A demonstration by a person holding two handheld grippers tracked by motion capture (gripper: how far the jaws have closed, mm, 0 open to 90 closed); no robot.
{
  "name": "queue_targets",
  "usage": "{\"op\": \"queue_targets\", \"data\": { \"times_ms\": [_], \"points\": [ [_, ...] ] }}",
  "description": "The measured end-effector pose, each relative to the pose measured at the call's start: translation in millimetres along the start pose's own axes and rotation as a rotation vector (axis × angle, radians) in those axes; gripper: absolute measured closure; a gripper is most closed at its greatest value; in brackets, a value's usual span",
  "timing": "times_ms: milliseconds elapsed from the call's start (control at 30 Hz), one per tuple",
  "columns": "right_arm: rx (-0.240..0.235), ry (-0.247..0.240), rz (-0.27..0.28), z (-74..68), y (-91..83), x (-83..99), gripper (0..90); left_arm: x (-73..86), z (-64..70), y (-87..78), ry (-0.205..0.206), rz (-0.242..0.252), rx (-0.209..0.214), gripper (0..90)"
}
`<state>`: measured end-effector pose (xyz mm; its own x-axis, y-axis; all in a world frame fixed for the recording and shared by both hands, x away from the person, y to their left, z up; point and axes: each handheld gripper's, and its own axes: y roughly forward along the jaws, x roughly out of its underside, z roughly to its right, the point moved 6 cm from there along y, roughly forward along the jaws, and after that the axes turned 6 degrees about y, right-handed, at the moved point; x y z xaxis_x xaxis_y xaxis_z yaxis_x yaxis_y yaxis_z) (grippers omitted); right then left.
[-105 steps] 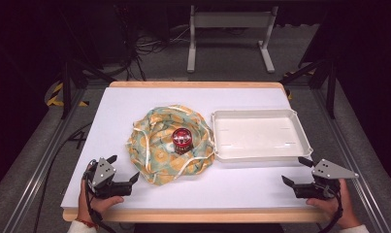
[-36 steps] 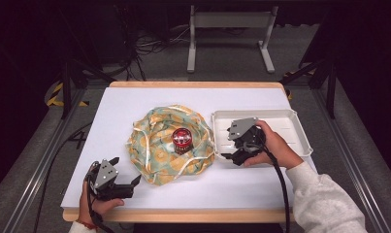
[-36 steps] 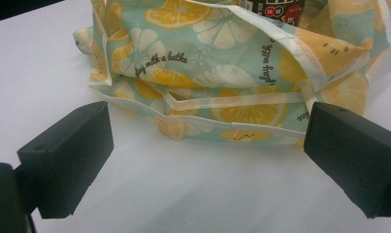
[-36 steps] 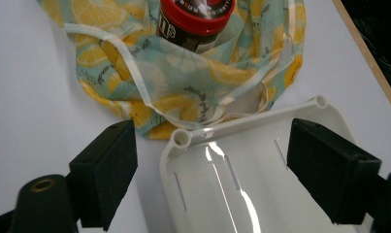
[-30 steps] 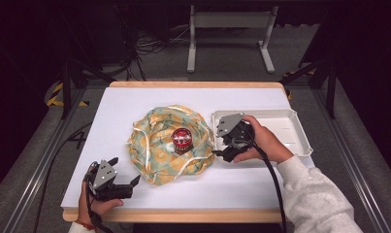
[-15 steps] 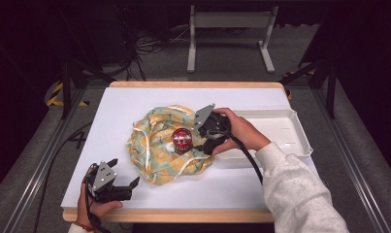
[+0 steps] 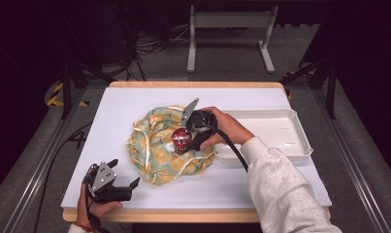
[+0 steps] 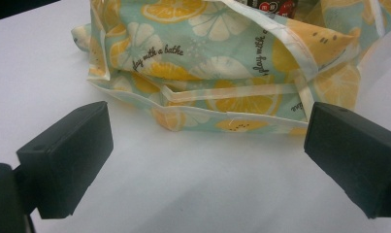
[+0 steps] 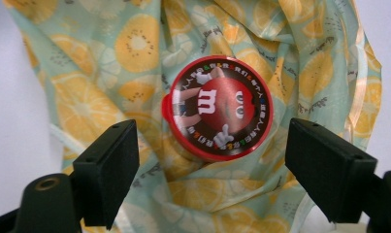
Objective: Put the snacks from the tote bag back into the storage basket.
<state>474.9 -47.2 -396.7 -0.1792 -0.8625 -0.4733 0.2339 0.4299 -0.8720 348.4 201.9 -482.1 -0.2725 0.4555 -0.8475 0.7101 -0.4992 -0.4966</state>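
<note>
Up close, the right hand-held gripper (image 9: 210, 160) gapes around a red tin (image 9: 217, 108) whose cartoon lid blurs from above.

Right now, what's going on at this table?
A person works with handheld tongs in each hand. The right tongs are open and poised over a red-lidded candy tub that sits in a crumpled lemon-print bag; the jaws stand either side of the lid, not touching it. The left tongs are open too, low at the near left of the table, facing the bag's edge. A white tray lies to the bag's right.
</note>
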Motion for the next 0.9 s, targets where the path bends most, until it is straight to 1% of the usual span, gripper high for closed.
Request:
{"op": "queue_targets", "data": {
  "times_ms": [67,133,167,233,267,300,333,400,433,533,567,633,667,733,800,833,900],
  "points": [
    [-0.006,0.002,0.002,2.1,2.9,-1.2,18.9,0.4,-0.8,0.9,0.001,0.002,0.002,4.2],
    [-0.005,0.008,-0.001,3.6,6.9,-2.3,17.8,1.2,-1.1,1.6,-0.007,-0.002,0.004,4.1],
    [-0.017,0.012,-0.004,3.6,8.9,-2.7,17.8,1.3,-1.2,1.8,-0.011,-0.001,0.009,4.1],
    [-0.023,0.023,-0.015,4.6,13.6,-4.3,17.7,1.2,-1.1,1.7,-0.009,-0.001,0.009,4.1],
    [-0.023,0.016,-0.019,4.8,15.2,-5.2,17.6,1.1,-1.1,1.3,-0.005,-0.001,0.009,4.1],
    [-0.021,0.02,-0.021,4.4,17.3,-6.8,17.5,0.9,-1.1,1.0,-0.004,0.003,0.011,4.1],
    [-0.019,0.02,-0.034,4.5,19.8,-8.6,17.1,1.0,-1.2,0.9,-0.001,0.003,0.011,4.1],
    [-0.023,0.017,-0.043,4.5,22.8,-10.4,16.5,1.0,-1.0,0.6,-0.001,0.005,0.011,4.1],
    [-0.016,0.023,-0.047,5.0,24.8,-11.4,16.2,1.0,-0.8,0.4,0.0,0.006,0.013,4.1],
    [-0.021,0.023,-0.058,4.8,27.8,-12.3,16.5,1.2,-0.4,0.1,-0.003,0.006,0.014,4.1],
    [-0.014,0.017,-0.068,5.5,30.2,-12.2,15.5,1.3,-0.2,0.1,-0.003,0.007,0.014,4.1],
    [-0.016,0.011,-0.087,5.5,34.3,-11.5,15.5,1.6,0.0,0.2,-0.002,0.005,0.013,4.1],
    [-0.014,0.015,-0.096,6.0,36.0,-11.3,15.6,1.6,0.1,0.2,-0.001,0.005,0.013,4.1],
    [-0.014,0.017,-0.103,6.5,38.7,-11.0,19.8,1.9,0.3,0.3,-0.002,0.005,0.014,4.0],
    [-0.017,0.023,-0.106,6.1,40.6,-11.4,21.5,2.3,0.5,0.6,-0.001,0.0,0.013,4.1],
    [-0.024,0.026,-0.097,5.4,41.3,-12.1,22.6,2.4,0.6,0.7,0.002,-0.002,0.015,4.0],
    [-0.025,0.029,-0.096,5.2,41.6,-12.9,22.8,2.5,0.7,0.9,0.004,-0.004,0.015,4.1]
  ]
}}
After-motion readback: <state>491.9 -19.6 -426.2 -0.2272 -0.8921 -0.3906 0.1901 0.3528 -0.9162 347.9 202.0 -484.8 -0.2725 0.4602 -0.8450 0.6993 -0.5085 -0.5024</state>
